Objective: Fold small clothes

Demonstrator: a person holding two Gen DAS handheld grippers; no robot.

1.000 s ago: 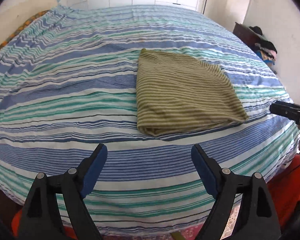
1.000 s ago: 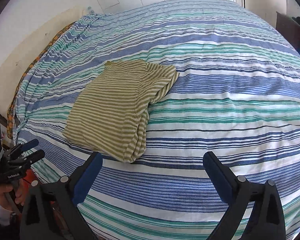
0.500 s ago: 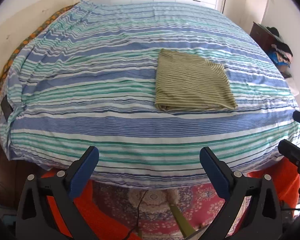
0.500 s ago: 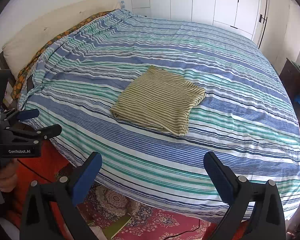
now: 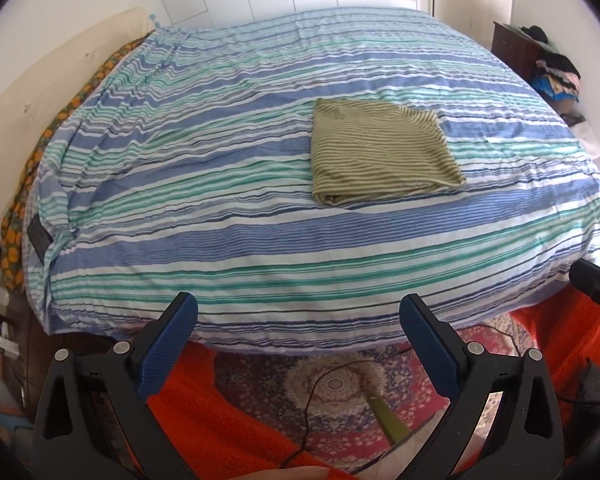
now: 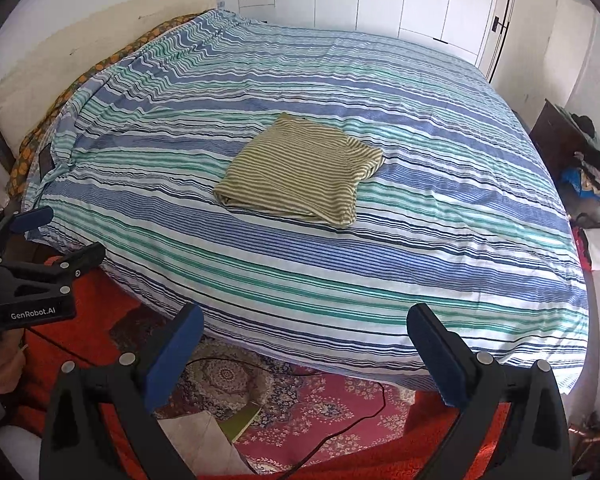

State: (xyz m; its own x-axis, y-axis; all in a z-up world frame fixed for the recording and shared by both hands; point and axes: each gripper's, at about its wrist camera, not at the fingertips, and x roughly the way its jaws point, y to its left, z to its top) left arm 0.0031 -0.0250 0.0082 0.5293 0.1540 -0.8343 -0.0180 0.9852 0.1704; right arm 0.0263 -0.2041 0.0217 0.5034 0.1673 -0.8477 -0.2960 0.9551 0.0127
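Presently catalogued, left to right, all places given relative to the bed (image 5: pixel 260 208).

Item 1: left gripper (image 5: pixel 299 322). Held off the near edge of the bed, above the patterned rug (image 5: pixel 332 384); jaws spread wide, holding nothing.

Item 2: olive striped garment (image 5: pixel 380 152). Lies on the bed's striped cover, right of centre and well apart from both grippers. Folded to a flat rectangle of several layers, with a rolled fold along its near edge and a looser corner at the far right. Judged light, soft and limp, a thin knit; likely to sag and unfold if lifted by one point. Not fragile, not slippery. Best taken at two corners of one edge, pinching all layers together, or by the thick near fold.

Item 3: right gripper (image 6: pixel 305 330). Also off the near edge of the bed, jaws spread, empty.
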